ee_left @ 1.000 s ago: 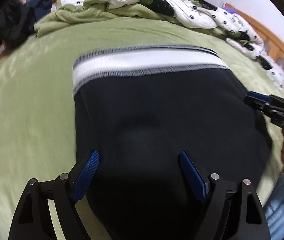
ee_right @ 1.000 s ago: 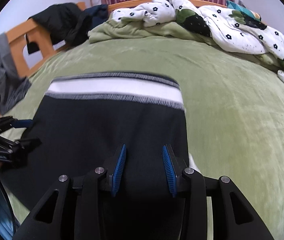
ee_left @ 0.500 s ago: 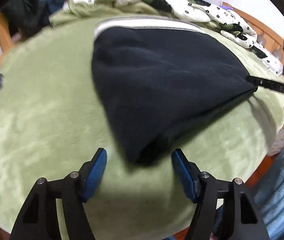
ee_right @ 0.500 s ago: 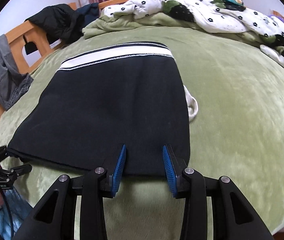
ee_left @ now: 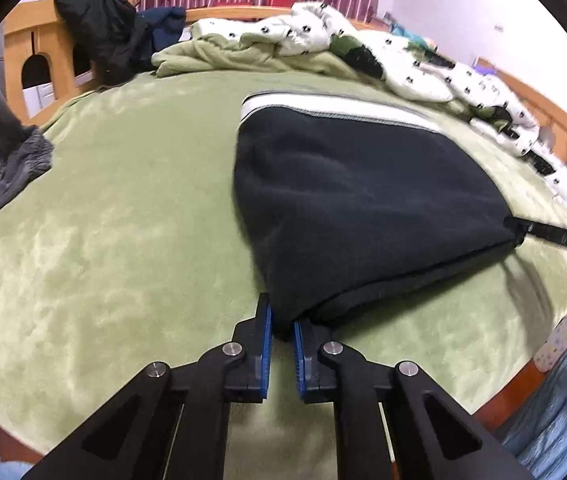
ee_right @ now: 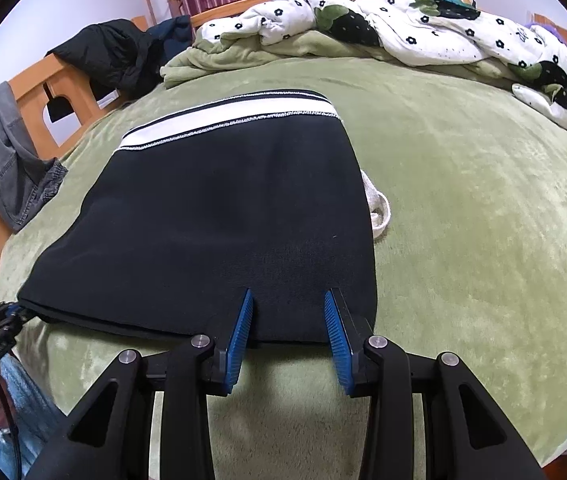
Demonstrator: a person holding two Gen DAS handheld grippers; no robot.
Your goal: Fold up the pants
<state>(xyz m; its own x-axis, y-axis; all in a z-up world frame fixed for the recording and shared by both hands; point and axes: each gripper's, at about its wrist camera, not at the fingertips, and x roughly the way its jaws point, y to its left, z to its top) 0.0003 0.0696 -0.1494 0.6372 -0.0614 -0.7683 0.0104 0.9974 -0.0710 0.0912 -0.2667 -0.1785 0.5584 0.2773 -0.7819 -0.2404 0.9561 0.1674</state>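
Observation:
The black pants (ee_left: 355,200) with a white striped waistband lie folded flat on the green bed (ee_left: 103,220). My left gripper (ee_left: 281,322) is shut on the pants' near left corner. The pants also show in the right wrist view (ee_right: 223,232). My right gripper (ee_right: 288,304) is open, its blue fingers (ee_right: 243,320) resting at the near right edge of the pants with cloth between them. The left gripper shows in the right wrist view (ee_right: 7,312) at the pants' near left corner. The right gripper shows in the left wrist view (ee_left: 523,232) at the far corner.
A rumpled white flowered duvet (ee_right: 423,36) and green blanket (ee_right: 235,56) lie at the bed's far side. Dark jackets (ee_right: 111,56) hang on the wooden bed frame (ee_right: 55,92), and grey trousers (ee_right: 7,152) drape over it at left. A white drawstring (ee_right: 379,208) pokes out beside the pants.
My left gripper has shut on the near left corner of the pants. Both grippers have drawn back toward the bed's near edge. The right gripper stays open at the edge.

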